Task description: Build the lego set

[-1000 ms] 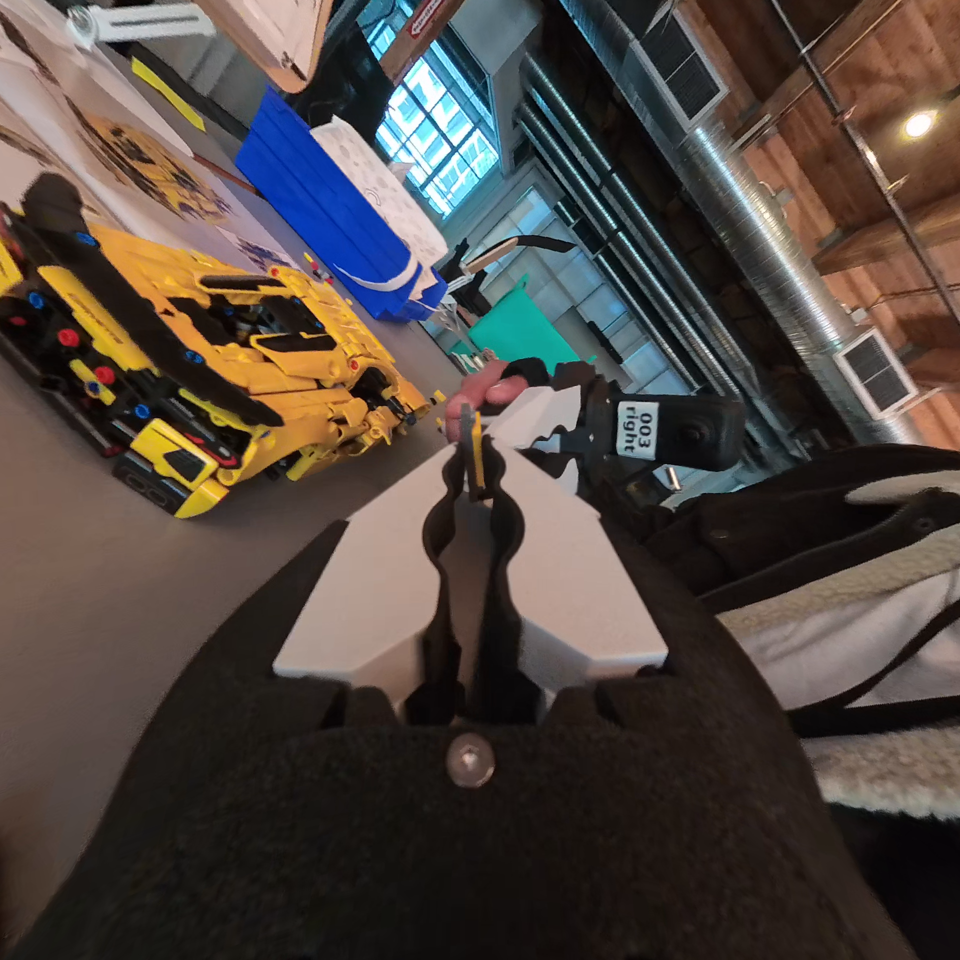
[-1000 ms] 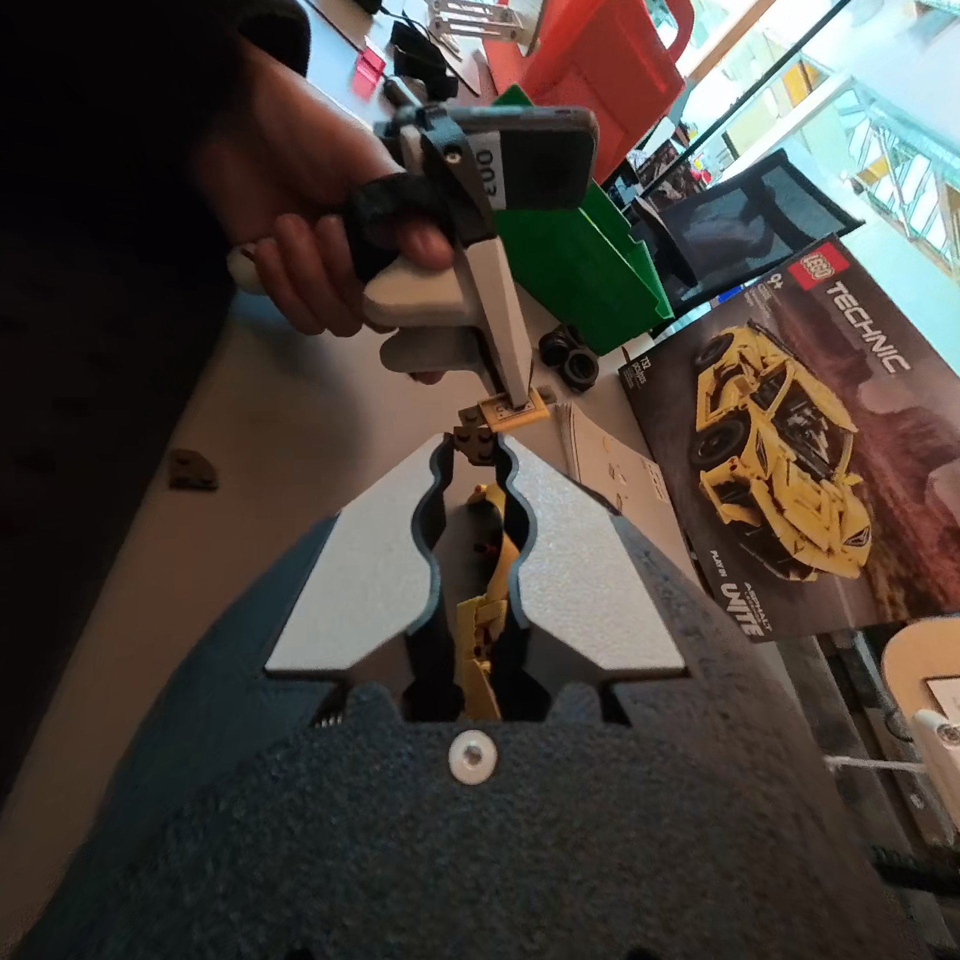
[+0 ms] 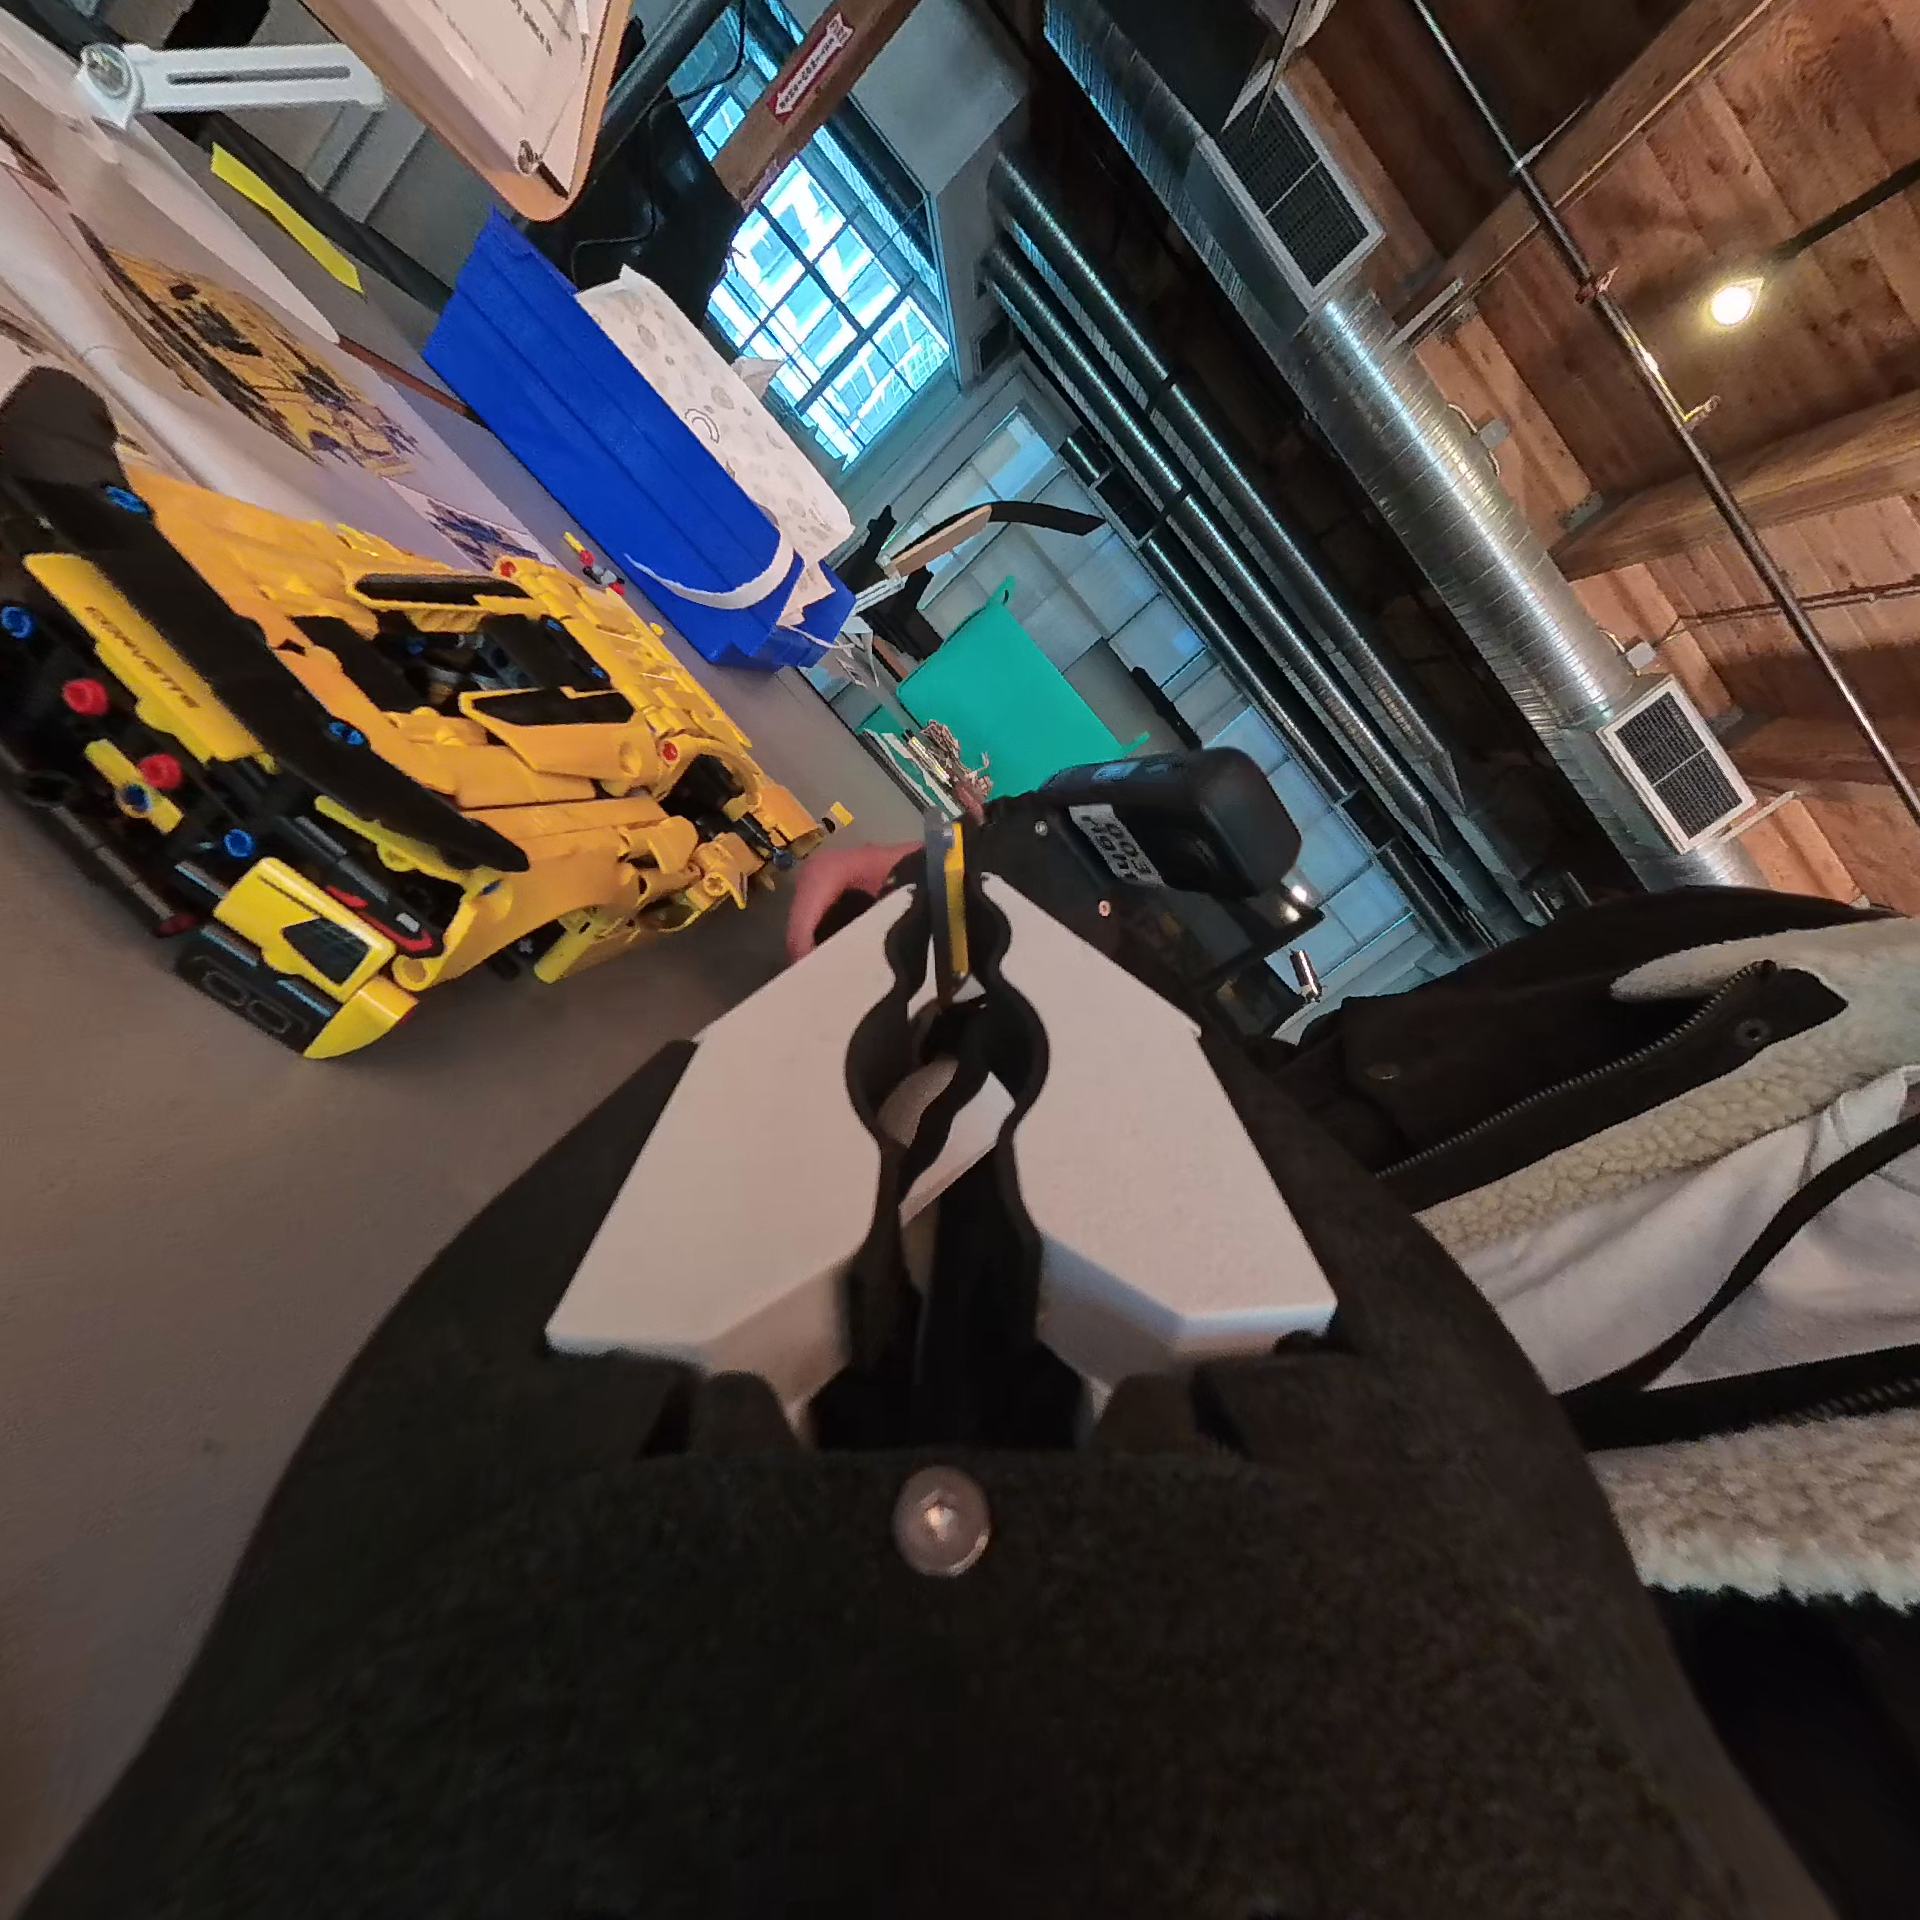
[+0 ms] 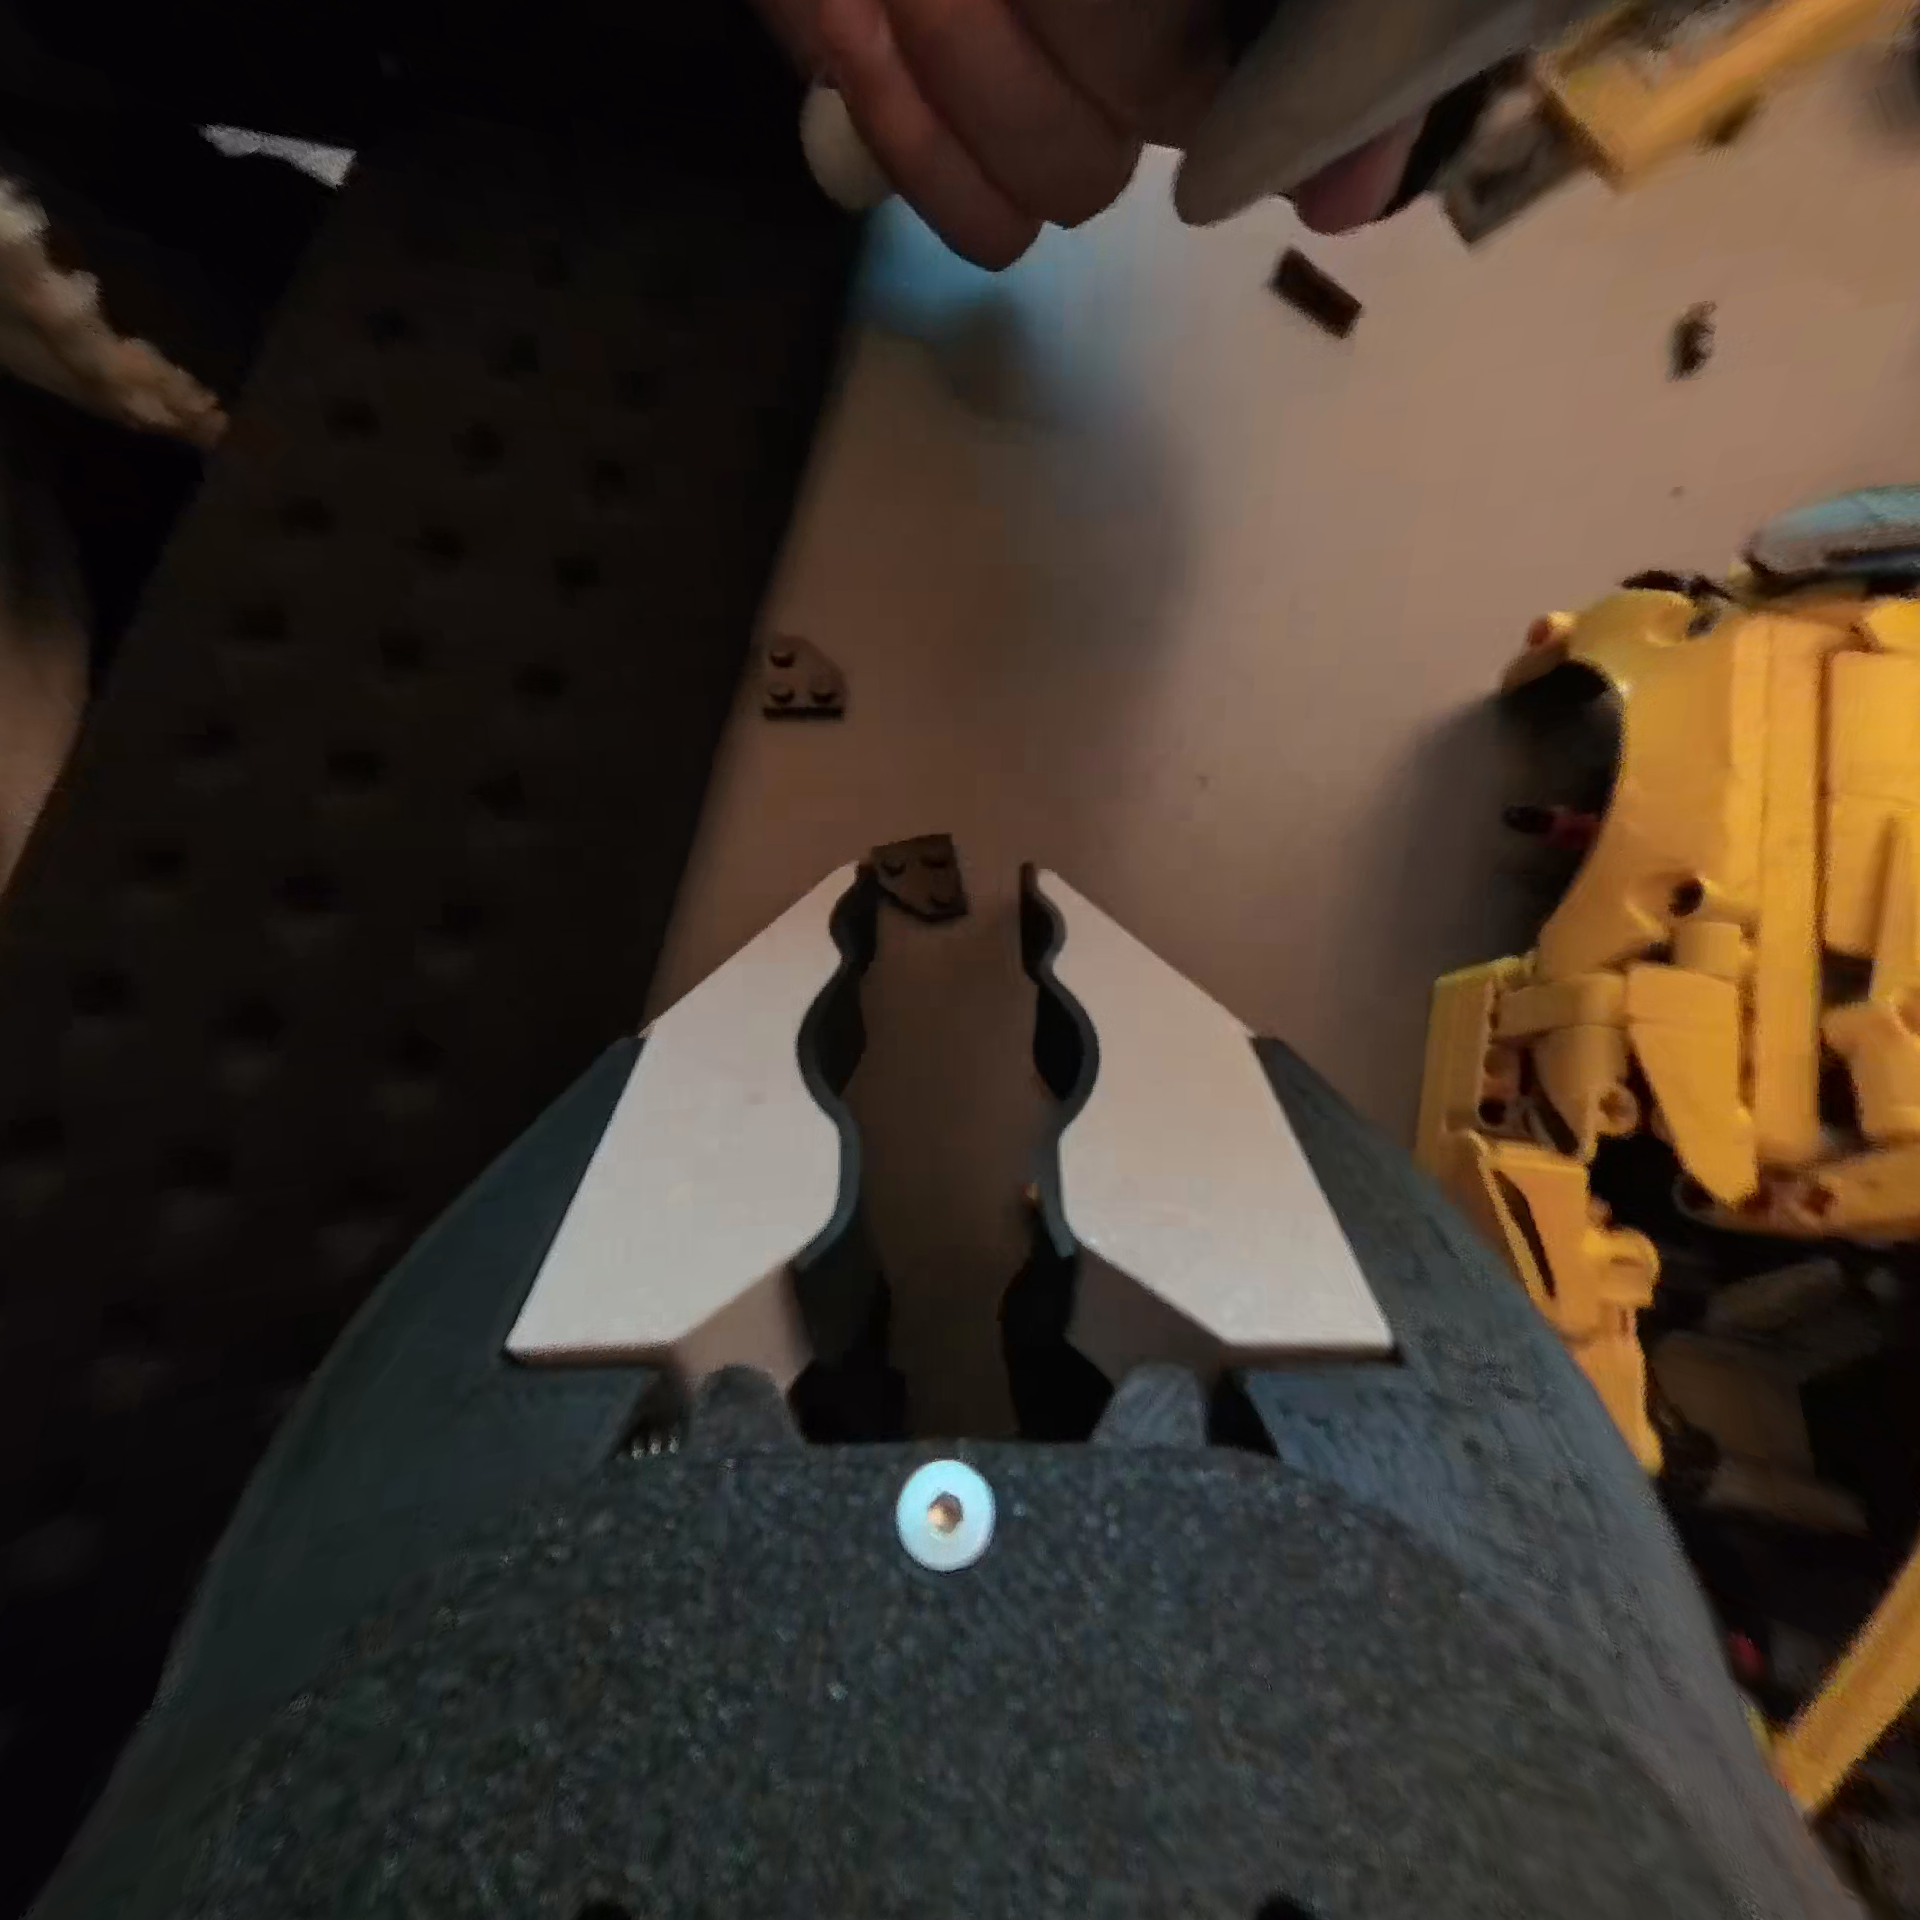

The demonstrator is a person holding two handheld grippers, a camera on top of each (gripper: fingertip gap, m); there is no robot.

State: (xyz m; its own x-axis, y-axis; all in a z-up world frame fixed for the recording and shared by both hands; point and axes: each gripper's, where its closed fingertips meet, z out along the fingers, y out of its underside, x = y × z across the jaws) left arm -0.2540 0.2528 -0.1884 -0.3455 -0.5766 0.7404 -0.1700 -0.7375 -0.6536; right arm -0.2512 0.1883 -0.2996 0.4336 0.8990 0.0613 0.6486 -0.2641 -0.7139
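Note:
My left gripper (image 3: 948,920) is shut on a thin yellow plate (image 3: 948,894) with a grey layer, held on edge above the table. The yellow and black car model (image 3: 364,748) stands to its left. My right gripper (image 4: 945,878) is open and points down at the table. A dark wedge plate (image 4: 920,883) sits between its fingertips, close to the left finger (image 4: 748,1039). The car (image 4: 1714,987) is at its right. The left gripper's yellow plate (image 4: 1631,94) shows blurred at the top, by a hand (image 4: 966,114).
A second dark wedge plate (image 4: 802,681) and a small dark plate (image 4: 1314,293) lie on the table. A black studded mat (image 4: 364,623) runs along the left. A blue bin (image 3: 623,457) and instruction sheets (image 3: 239,353) lie beyond the car. My hands' fingertips stand some 12 centimetres from each other.
My right gripper has left the yellow plate, swung down toward the table and opened. My left gripper still holds the yellow plate and has shifted a little.

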